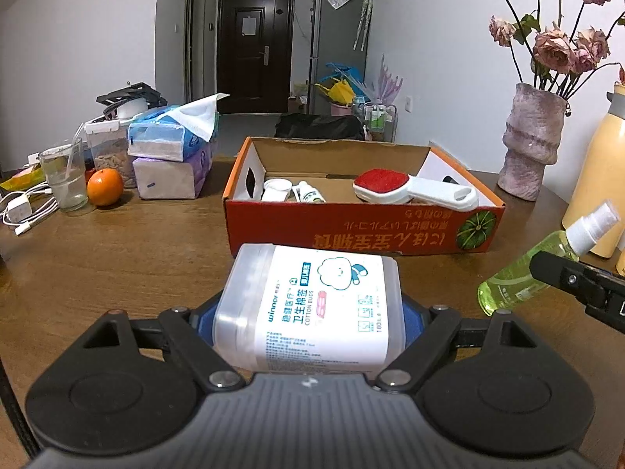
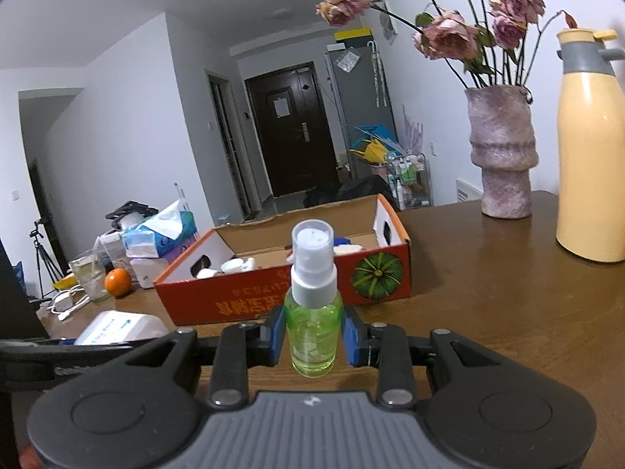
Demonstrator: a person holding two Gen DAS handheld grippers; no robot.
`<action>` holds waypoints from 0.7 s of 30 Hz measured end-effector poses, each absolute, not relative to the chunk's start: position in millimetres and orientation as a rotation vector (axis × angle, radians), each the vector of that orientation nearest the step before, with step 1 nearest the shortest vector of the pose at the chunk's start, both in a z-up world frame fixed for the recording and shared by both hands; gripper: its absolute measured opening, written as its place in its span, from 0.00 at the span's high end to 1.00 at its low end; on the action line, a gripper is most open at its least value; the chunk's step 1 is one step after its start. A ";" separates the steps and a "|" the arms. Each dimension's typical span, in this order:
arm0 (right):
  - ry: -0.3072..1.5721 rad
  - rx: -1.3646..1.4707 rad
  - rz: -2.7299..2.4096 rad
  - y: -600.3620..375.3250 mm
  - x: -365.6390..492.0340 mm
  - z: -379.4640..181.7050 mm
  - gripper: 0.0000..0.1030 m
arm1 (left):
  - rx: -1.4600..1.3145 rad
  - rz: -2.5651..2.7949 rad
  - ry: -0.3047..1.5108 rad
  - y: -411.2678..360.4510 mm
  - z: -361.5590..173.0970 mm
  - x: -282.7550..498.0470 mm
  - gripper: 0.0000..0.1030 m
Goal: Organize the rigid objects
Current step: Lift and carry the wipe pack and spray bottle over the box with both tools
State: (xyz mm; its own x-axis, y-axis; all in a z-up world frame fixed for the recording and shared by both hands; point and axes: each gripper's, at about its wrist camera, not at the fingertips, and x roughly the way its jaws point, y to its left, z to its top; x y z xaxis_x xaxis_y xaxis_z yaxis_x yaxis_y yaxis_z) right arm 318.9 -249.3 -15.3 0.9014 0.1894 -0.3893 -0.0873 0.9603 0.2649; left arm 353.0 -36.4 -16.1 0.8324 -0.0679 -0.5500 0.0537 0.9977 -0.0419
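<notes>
Both hands carry something toward the orange cardboard box that stands open on the wooden table. The left gripper has its jaws wide, but they press on both sides of a cotton bud box, which lies on its side between the blue pads, just in front of the box wall. The right gripper is closed narrow on a green spray bottle; the bottle points away from the gripper with its white cap toward the box. Inside the box a red lint brush and some small white containers lie already. I judge that this is the carrying step, with two items in the air. The next move calls for lifting each item over the near wall and finding free floor, probably between the brush and the containers.
</notes>
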 end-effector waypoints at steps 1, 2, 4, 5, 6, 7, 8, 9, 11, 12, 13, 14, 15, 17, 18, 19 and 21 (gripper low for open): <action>0.421 0.245 0.150 -247.8 320.0 -13.1 0.71 | -0.027 -0.062 0.581 -36.5 -14.8 354.4 0.18; 0.416 0.244 0.154 -246.4 320.7 -11.3 0.71 | -0.030 -0.060 0.578 -36.1 -12.7 356.5 0.18; 0.406 0.245 0.163 -243.9 323.3 -6.8 0.71 | -0.036 -0.055 0.569 -35.8 -8.8 360.0 0.18; 0.402 0.243 0.167 -242.6 324.8 -4.9 0.71 | -0.038 -0.051 0.563 -35.8 -6.2 362.2 0.18; 0.397 0.243 0.170 -241.1 326.3 -3.0 0.71 | -0.040 -0.048 0.557 -35.9 -4.1 364.3 0.18; 0.392 0.242 0.175 -239.3 328.3 -1.1 0.71 | -0.044 -0.045 0.549 -35.6 -1.4 366.6 0.18; 0.389 0.241 0.178 -237.9 330.1 0.6 0.71 | -0.047 -0.042 0.543 -35.3 0.7 368.8 0.18; 0.384 0.242 0.180 -236.4 332.2 2.2 0.71 | -0.051 -0.039 0.539 -35.0 2.4 371.1 0.18; 0.374 0.245 0.185 -233.8 337.3 5.5 0.71 | -0.056 -0.034 0.532 -34.3 4.7 374.8 0.18; 0.368 0.247 0.188 -232.6 340.4 7.0 0.71 | -0.059 -0.034 0.528 -33.7 5.4 376.8 0.18; 0.363 0.249 0.191 -231.3 343.2 8.9 0.71 | -0.062 -0.033 0.526 -33.2 5.8 379.5 0.18; 0.358 0.252 0.193 -230.3 345.8 10.0 0.71 | -0.068 -0.032 0.526 -32.5 6.1 382.9 0.18; 0.352 0.254 0.196 -229.2 349.3 10.9 0.71 | -0.072 -0.032 0.527 -32.1 6.1 386.0 0.18; 0.346 0.260 0.199 -227.8 356.0 12.0 0.71 | -0.078 -0.029 0.527 -31.0 6.2 394.0 0.18; 0.344 0.263 0.202 -226.9 360.2 12.1 0.71 | -0.080 -0.027 0.525 -30.6 6.4 397.2 0.18; 0.344 0.264 0.203 -225.3 363.1 11.6 0.71 | -0.083 -0.026 0.524 -30.0 6.7 400.9 0.18; 0.341 0.268 0.201 -224.1 371.1 11.3 0.71 | -0.090 -0.024 0.523 -28.5 7.5 407.9 0.18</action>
State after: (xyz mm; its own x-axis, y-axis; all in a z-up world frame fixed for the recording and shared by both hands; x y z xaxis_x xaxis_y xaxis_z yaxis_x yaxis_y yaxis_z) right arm 371.1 -224.1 11.3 0.9230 0.2383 -0.3022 -0.1486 0.9450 0.2915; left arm 407.9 -28.5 7.5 0.8661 -0.0463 -0.4978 0.0001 0.9957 -0.0924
